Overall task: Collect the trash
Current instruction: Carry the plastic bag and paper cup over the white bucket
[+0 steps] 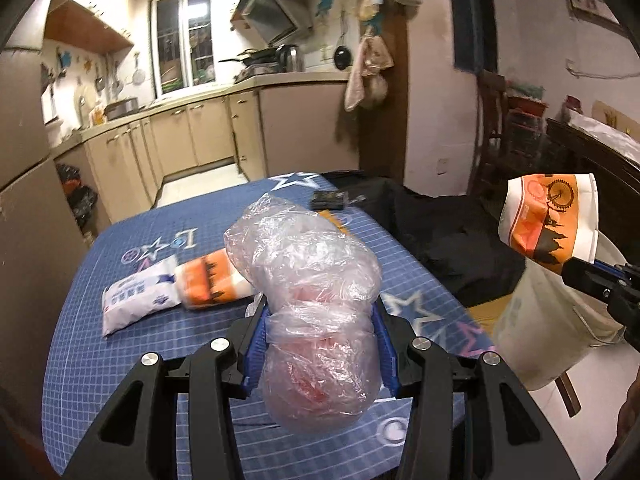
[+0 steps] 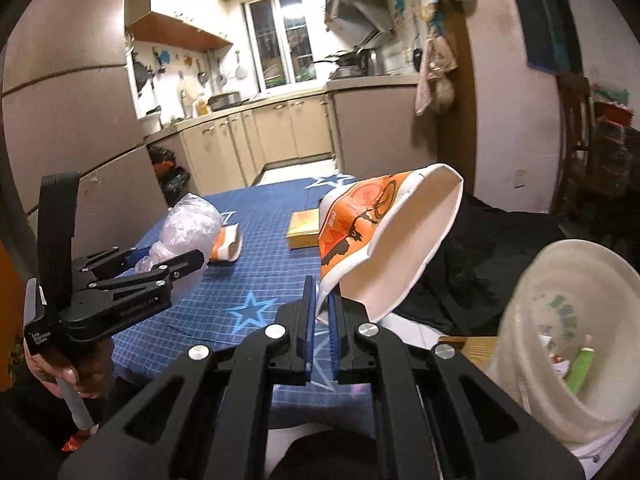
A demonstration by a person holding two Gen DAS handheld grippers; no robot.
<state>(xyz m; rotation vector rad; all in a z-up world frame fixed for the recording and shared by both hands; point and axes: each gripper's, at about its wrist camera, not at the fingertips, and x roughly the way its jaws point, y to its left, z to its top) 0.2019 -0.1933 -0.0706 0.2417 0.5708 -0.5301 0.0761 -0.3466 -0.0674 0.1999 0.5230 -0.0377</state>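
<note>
Blue star-printed table cover (image 1: 132,344) across the lower middle of the left wrist view, seen again in the centre of the right wrist view (image 2: 256,240). White bucket (image 2: 568,332) at lower right of the right wrist view, just off the table edge, mouth tilted toward the camera, with scraps inside including something green; same bucket at the right edge of the left wrist view (image 1: 532,320).

Crumpled clear plastic bag (image 1: 316,296), pinkish-red inside, filling the centre of the left wrist view, raised above the table and squeezed at its middle by the left gripper (image 1: 318,344), blue pads pressed into both sides. Same gripper (image 2: 168,264) and bag (image 2: 188,228) at left of the right wrist view.

Squashed orange-and-white paper cup (image 2: 384,236) in the centre of the right wrist view, in the air between table and bucket, rim pinched flat by the right gripper (image 2: 322,320), pads nearly together. Same cup at the right of the left wrist view (image 1: 552,220), above the bucket.

On the table, at left centre of the left wrist view: white tissue pack (image 1: 136,300), touching a second orange paper cup (image 1: 212,280) on its side. Further back, a flat yellowish box (image 2: 304,230).
</note>
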